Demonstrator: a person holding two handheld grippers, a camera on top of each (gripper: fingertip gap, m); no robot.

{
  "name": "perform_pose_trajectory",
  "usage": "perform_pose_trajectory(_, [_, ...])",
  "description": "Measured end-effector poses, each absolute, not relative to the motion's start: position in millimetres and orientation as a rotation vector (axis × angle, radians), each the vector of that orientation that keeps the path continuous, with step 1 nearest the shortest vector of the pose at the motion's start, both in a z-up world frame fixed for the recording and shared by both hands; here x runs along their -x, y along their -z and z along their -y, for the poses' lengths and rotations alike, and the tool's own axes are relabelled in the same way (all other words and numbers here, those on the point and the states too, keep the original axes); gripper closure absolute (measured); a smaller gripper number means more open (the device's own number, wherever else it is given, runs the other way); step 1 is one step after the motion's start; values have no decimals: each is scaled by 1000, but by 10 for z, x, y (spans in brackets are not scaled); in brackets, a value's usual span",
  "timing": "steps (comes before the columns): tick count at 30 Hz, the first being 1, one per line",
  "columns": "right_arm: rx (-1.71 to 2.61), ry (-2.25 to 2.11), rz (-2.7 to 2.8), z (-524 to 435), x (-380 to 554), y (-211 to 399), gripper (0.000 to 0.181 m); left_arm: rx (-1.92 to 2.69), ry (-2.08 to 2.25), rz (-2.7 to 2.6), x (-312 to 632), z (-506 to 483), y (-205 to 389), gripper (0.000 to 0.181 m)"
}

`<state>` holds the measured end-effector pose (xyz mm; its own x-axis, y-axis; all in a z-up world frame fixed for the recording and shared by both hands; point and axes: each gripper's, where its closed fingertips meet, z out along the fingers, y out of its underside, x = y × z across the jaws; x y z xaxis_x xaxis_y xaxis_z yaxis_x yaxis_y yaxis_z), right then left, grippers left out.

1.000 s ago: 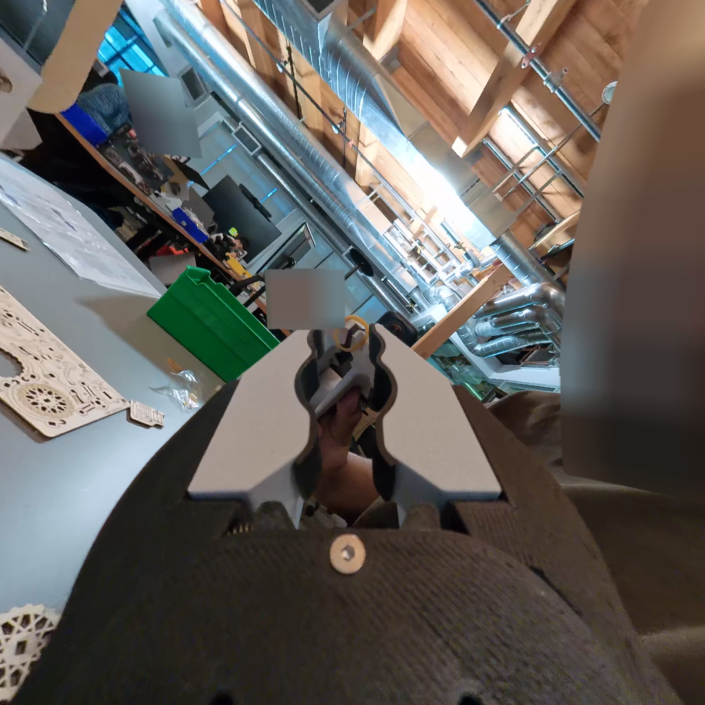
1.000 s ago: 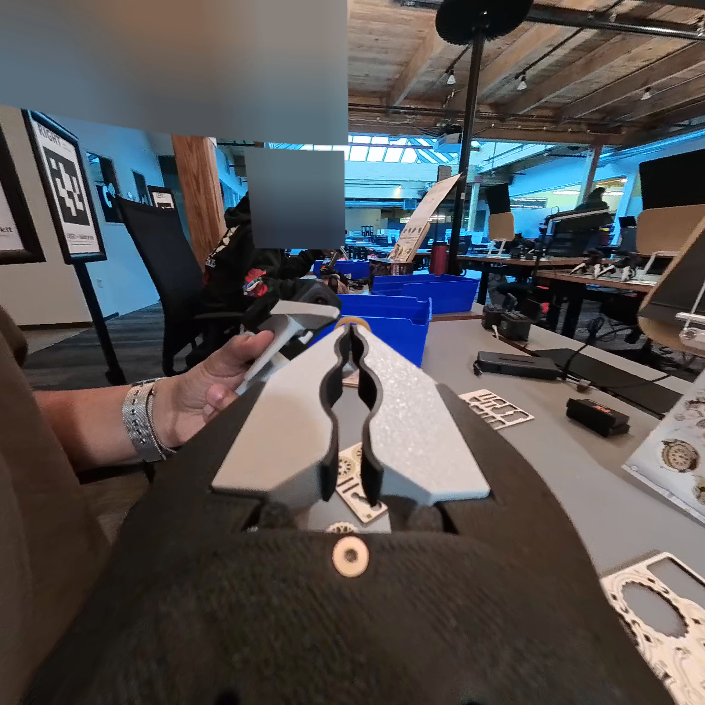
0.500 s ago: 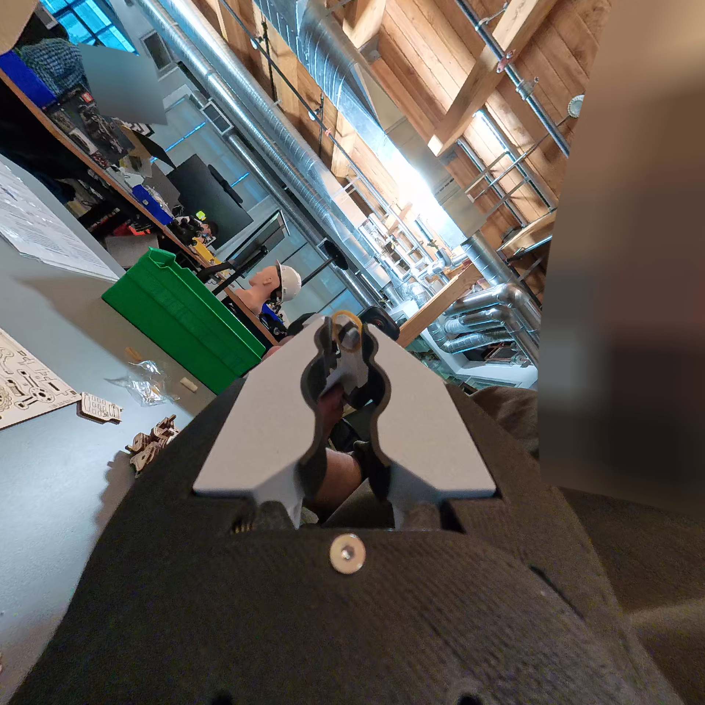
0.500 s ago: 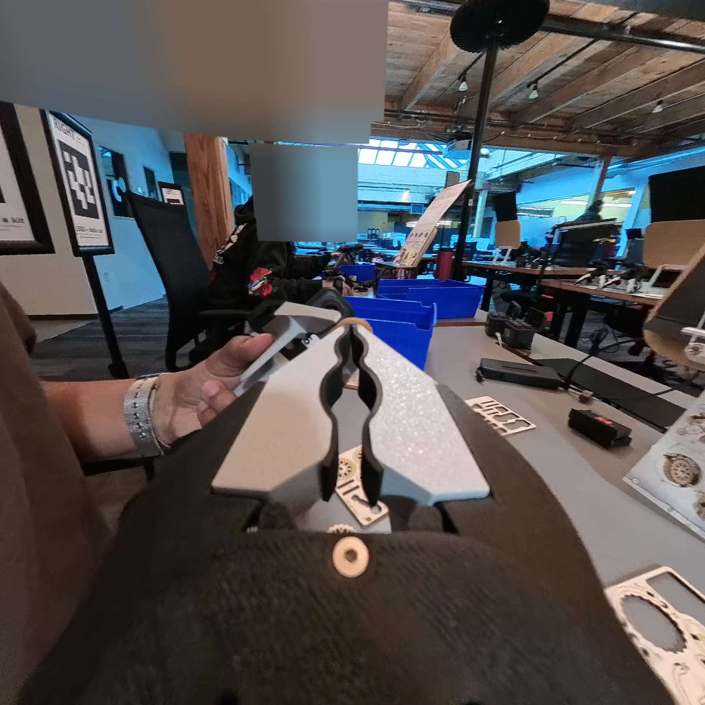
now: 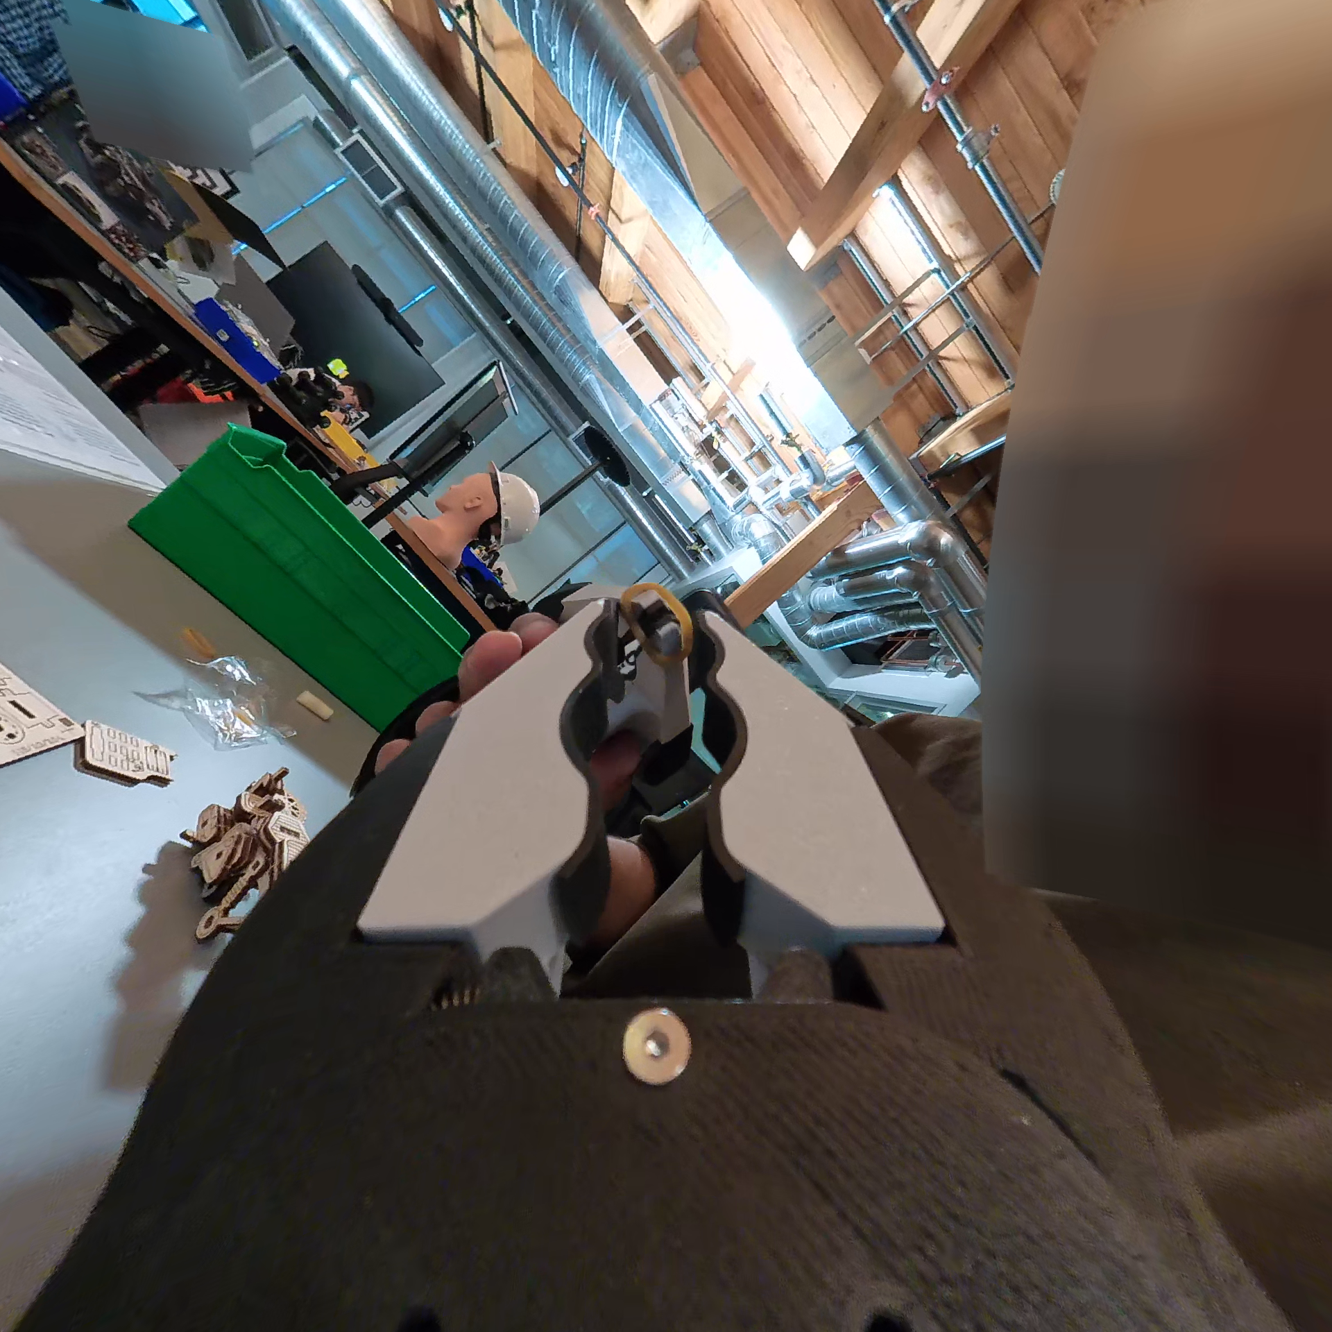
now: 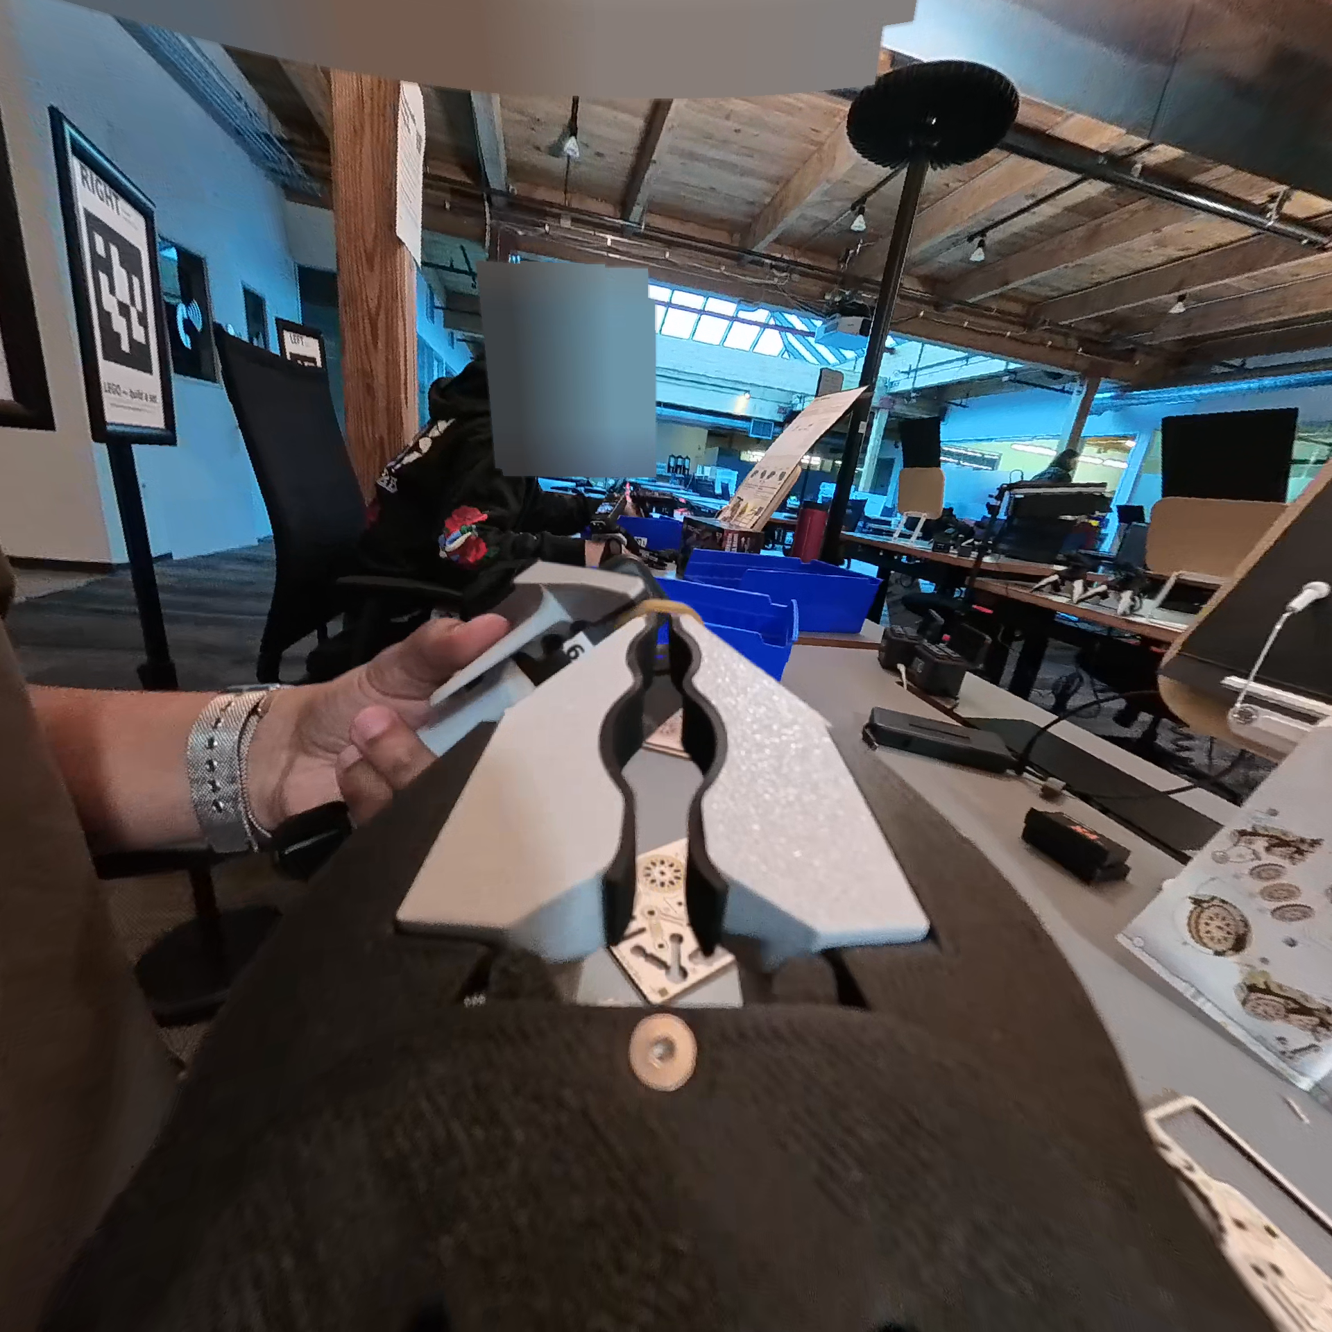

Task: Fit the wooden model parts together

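Note:
A small yellow band (image 5: 656, 623) sits between the tips of my left gripper (image 5: 654, 616), whose jaws stand slightly apart around it. My right gripper (image 6: 663, 621) meets it tip to tip. Its jaws are nearly closed, with the band (image 6: 674, 609) arcing over its tips. In the right wrist view a hand (image 6: 346, 721) holds the left gripper (image 6: 548, 613). A partly built wooden model piece (image 5: 245, 843) lies on the grey table (image 5: 72, 937). A cut wooden parts sheet (image 6: 663, 922) lies under the right fingers.
A green bin (image 5: 288, 555), a clear plastic bag (image 5: 216, 703) and a small wooden sheet piece (image 5: 126, 749) lie on the table's left side. On the right are blue bins (image 6: 735, 613), black devices (image 6: 937, 735), an instruction sheet (image 6: 1254, 922) and another parts sheet (image 6: 1240, 1211). A person sits behind. Only a small space, under 4 cm, lies between the two pairs of fingers. The partly built wooden model piece (image 5: 245, 843) is about equally far from each gripper, around 20 centimetres.
Both grippers stay tip to tip at the band. The left view has swung, bringing the wooden model piece into sight. In the right view the hand and left gripper look closer.

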<state>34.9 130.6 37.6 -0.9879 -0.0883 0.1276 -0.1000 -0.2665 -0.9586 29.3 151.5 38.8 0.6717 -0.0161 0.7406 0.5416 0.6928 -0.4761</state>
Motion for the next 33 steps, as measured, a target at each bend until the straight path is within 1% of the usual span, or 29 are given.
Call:
perform_pose_trajectory(9, [-228,-2519,1717,-1383,-358,-474,178,753,343,770,-315,-1519,-431,158])
perform_pose_trajectory(15, [-223,-2477,1706,-1375,-336,-467,177,773,324,768,-325,-1545,-441,160])
perform_pose_trajectory(18, [-226,-2467,1694,-1368,-344,-460,177,798,325,771,-331,-1602,-435,164])
perform_pose_trajectory(29, [-242,-2450,1651,-1419,-366,-497,178,814,340,761,-358,-1675,-457,164])
perform_pose_trajectory(33, [-241,-2431,1657,-1434,-350,-513,180,811,336,763,-355,-1642,-447,160])
